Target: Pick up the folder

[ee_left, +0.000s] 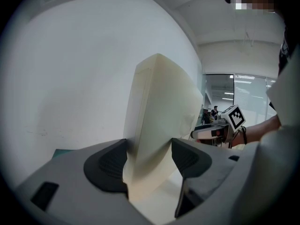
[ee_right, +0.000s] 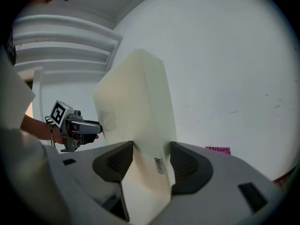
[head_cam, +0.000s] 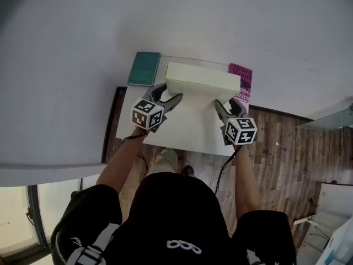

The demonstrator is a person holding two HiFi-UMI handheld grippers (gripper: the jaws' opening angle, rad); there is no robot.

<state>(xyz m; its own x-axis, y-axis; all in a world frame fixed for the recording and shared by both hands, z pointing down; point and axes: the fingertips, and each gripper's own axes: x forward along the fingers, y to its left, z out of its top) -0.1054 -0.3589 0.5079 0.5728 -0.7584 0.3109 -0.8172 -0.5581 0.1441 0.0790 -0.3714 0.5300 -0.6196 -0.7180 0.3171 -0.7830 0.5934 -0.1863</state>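
Two tools share the load: left tool (head_cam: 170,91) and right tool (head_cam: 230,105) are each clamped on one end of the folder (head_cam: 201,81), which hangs between them over the far part of the white worktop (head_cam: 187,131), apparently clear of it. Risk, my judgement: each grip bites only a narrow end strip, so raising one side faster could pivot the folder or let it slide out, dropping near the teal book (head_cam: 144,68) or pink book (head_cam: 242,76). Folder looks thick, boxy, cream, smooth-sided, with a small label beside the right tool's grip.
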